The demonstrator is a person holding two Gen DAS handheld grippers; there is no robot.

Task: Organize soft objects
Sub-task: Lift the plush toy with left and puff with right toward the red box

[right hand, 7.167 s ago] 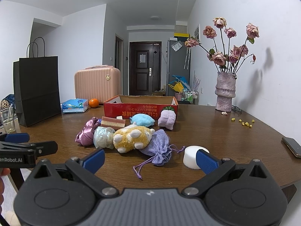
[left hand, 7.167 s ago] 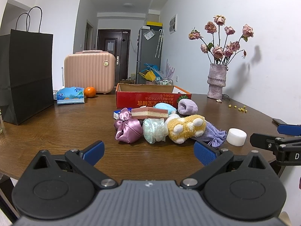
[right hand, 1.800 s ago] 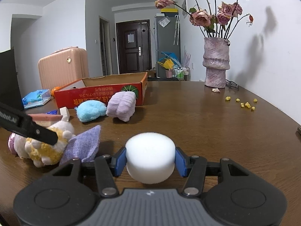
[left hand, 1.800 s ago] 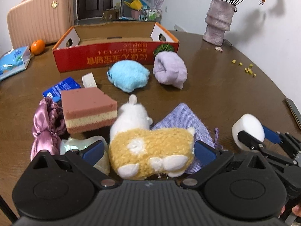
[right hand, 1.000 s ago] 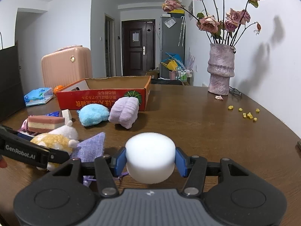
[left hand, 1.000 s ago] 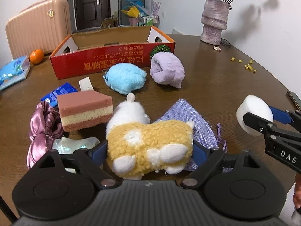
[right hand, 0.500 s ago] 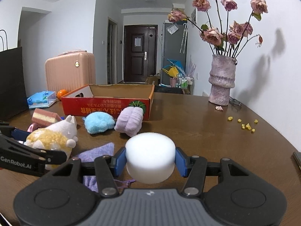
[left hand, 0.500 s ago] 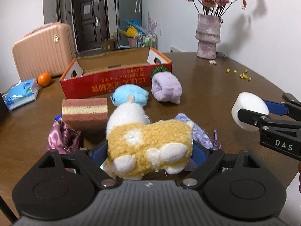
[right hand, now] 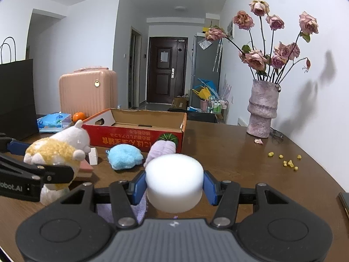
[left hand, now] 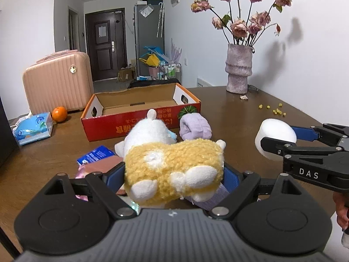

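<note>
Left tongs clamp wide across the yellow-and-white plush toy, lifted clear of the tabletop. Red cardboard box sits open at 12 o'clock behind it, purple plush roll just in front of the box at 1 o'clock. Right tongs are part closed, pads pressing both sides of the white foam puck, also off the tabletop. Blue plush lies at 11 o'clock from the puck.

blue plush mostly hidden behind toy, black bag cut off
</note>
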